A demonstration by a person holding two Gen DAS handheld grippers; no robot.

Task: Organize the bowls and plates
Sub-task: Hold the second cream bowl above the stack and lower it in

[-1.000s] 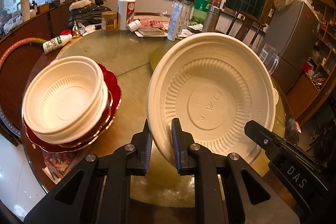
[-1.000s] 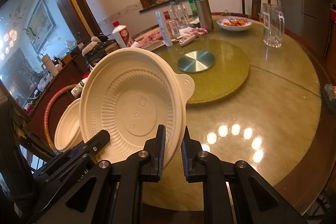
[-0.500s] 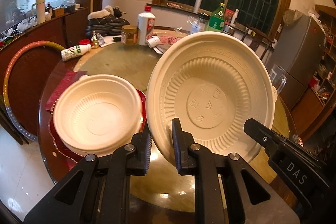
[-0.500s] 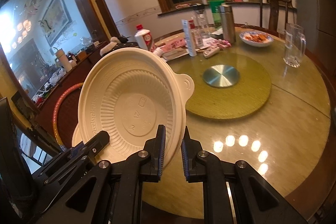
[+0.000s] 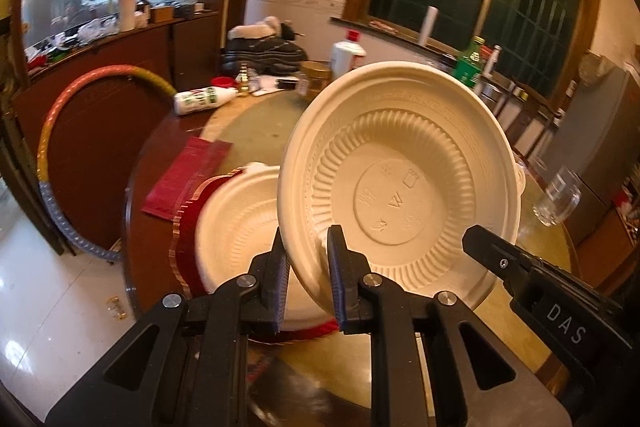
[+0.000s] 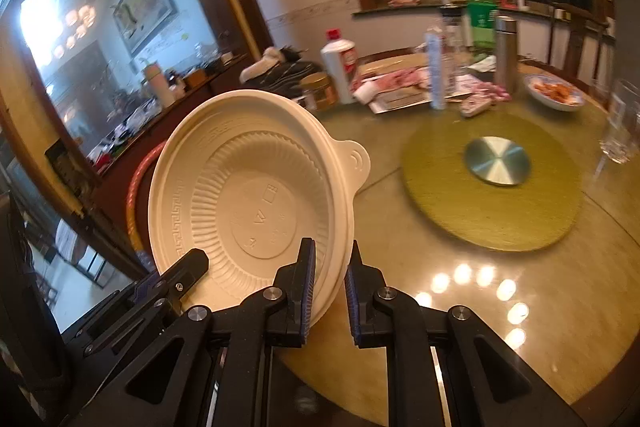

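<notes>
Holding one cream bowl between two grippers

Gripping opposite edges, we clamp the large cream bowl (image 5: 400,187) with our left gripper (image 5: 307,275) and right gripper (image 6: 329,291), each closed on its rim. It hangs tilted above the table (image 6: 480,299), over a second cream bowl (image 5: 236,223) stacked on red plates (image 5: 186,227).

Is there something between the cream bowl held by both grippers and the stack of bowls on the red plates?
Nothing visible: the held bowl hangs tilted beside the stack, only open air between them.
</notes>
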